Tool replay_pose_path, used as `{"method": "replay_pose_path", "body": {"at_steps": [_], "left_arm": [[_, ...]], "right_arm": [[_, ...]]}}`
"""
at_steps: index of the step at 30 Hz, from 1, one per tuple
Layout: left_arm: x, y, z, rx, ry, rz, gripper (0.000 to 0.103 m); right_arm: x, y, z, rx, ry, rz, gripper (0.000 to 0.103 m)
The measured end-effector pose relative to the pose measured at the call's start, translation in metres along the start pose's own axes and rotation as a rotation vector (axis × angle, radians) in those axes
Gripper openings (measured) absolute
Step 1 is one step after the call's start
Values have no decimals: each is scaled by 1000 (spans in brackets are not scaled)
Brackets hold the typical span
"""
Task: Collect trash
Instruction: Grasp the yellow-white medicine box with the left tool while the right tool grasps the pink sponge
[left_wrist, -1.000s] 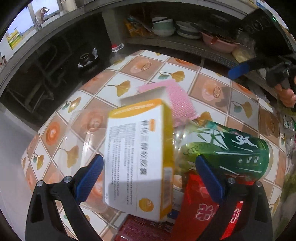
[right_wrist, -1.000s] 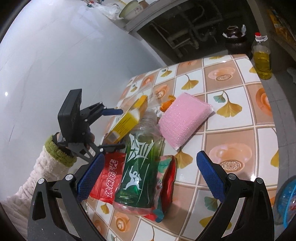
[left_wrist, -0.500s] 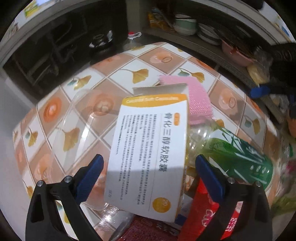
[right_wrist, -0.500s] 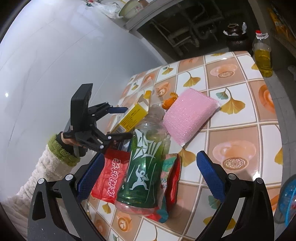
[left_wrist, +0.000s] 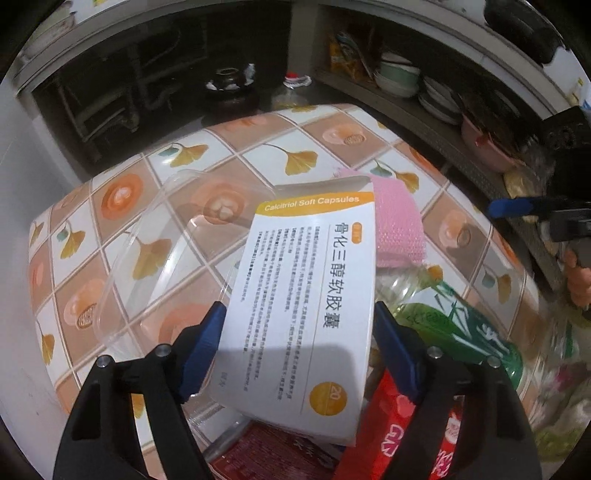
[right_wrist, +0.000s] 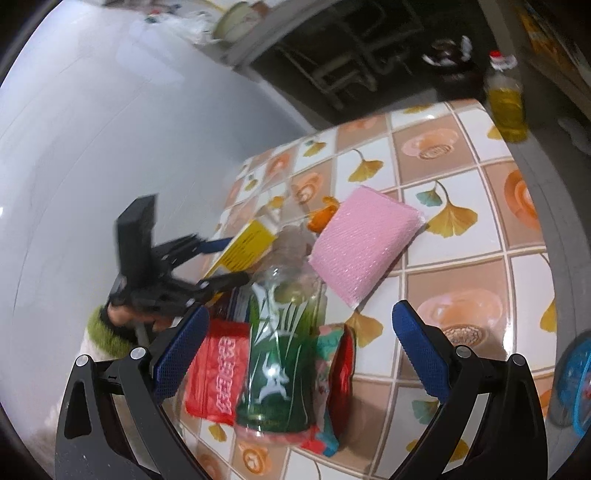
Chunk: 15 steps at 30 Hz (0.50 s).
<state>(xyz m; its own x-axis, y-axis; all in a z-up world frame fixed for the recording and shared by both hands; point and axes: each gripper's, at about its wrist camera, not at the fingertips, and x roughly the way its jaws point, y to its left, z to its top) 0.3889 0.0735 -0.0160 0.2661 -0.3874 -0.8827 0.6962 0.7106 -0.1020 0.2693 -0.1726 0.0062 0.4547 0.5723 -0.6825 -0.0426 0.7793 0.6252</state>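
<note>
The medicine box lies between the two blue pads of the left tongs, its long axis running away from the camera, with the end printed "Calcitriol Soft Capsules" pointing away from the tongs. Both pads press its long edges, so the left tongs are closed on the box, at about its width. It sits over a clear plastic tray on the tiled surface, with the pink sponge just behind it. The right tongs are spread wide and hold nothing, with the green bottle lying between them, its neck pointing away, over red snack wrappers.
</note>
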Motion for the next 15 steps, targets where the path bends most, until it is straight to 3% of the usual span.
{"method": "replay_pose_path", "body": {"at_steps": [5,11,12,15], "left_arm": [[-15,0,-1,-82,-59,-4,77],[-33,6,-5,-193,-129,-39,75],[-35,7,-6,-205,-137,-41,64],[-36,10,-8,-246,-143,-61,59]], "right_arm": [[35,-10,25,111,59,-111,95],[77,-2,49,110,88,-284,95],[81,-2,51,114,85,-309,95],[97,-2,59,119,80,-383,95]]}}
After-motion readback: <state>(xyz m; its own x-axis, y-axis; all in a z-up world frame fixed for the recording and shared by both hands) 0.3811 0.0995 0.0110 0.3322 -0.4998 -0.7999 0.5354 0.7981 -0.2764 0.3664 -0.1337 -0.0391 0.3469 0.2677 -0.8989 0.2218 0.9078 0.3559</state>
